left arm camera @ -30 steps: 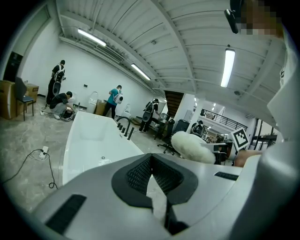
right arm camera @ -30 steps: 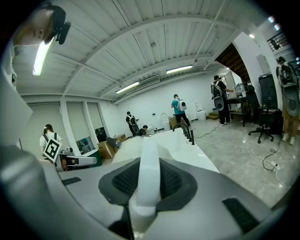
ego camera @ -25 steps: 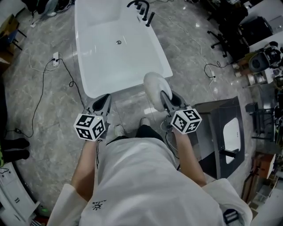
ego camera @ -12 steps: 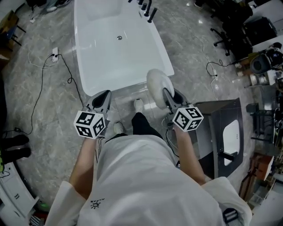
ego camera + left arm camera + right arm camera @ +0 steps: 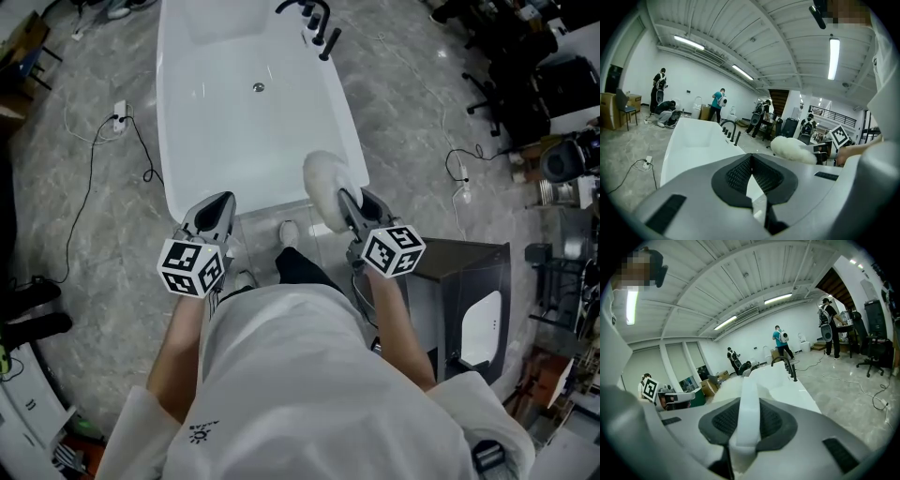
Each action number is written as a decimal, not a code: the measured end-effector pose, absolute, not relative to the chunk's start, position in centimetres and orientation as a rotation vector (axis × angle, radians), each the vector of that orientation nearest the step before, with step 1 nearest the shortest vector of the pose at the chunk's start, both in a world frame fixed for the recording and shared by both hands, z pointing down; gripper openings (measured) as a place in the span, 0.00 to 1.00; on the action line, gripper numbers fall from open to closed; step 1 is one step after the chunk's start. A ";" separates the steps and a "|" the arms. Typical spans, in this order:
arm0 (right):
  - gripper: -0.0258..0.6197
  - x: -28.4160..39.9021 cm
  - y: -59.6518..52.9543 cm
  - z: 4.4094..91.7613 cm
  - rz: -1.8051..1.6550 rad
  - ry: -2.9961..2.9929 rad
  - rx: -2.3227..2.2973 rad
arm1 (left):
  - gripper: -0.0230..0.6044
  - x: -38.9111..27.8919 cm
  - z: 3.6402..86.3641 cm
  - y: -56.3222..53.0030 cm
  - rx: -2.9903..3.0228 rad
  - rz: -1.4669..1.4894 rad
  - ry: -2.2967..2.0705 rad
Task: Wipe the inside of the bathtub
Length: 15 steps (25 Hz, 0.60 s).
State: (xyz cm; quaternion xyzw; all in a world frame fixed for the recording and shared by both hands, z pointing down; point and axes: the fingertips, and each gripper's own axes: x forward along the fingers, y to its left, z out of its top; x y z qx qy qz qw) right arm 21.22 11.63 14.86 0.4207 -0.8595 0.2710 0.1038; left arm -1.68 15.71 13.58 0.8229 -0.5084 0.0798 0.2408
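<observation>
here the long white bathtub (image 5: 187,141) stretches away from the person, glossy and smooth, with rounded corners and a thin flat rim. a small round metal drain (image 5: 259,87) sits in its pale bottom toward the far end. a dark arched faucet (image 5: 314,21) with slim upright handles stands on the tub's far right rim.

the right gripper (image 5: 349,208) is at the tub's near right corner. its jaws are clamped on a flat white strap (image 5: 749,423) that runs straight up between the ribbed dark pads. the strap belongs to a fluffy white wiping pad (image 5: 323,180), an oval woolly lump that hangs over the near right rim, above the edge rather than down in the basin. whether the pad touches the rim cannot be told.

the left gripper (image 5: 217,214) is just short of the tub's near end, on its left side. its grey wedge-shaped jaws are pressed together, with nothing between their black mesh-textured pads. a marker cube (image 5: 192,267) with black-and-white squares rides on the end of the left gripper away from the tub, and another rides on the right.

the tub stands on a grey marbled stone floor (image 5: 403,122). a thin black cable (image 5: 148,172) snakes over the floor left of the tub. a dark boxy cabinet (image 5: 459,272) with a pale rounded cutout stands to the right of the tub's near end. a white shoe (image 5: 289,232) shows just beside the tub's near wall, between the two grippers.
</observation>
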 end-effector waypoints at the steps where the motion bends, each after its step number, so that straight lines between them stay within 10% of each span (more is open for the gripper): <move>1: 0.19 21.4 10.7 15.1 0.799 -2.534 1.220 | 0.05 -1.3 13.6 14.9 2.247 0.223 -1.399; 15: 0.19 24.5 0.0 20.1 0.792 -2.484 0.977 | 0.05 2.5 14.9 5.5 2.155 0.310 -1.530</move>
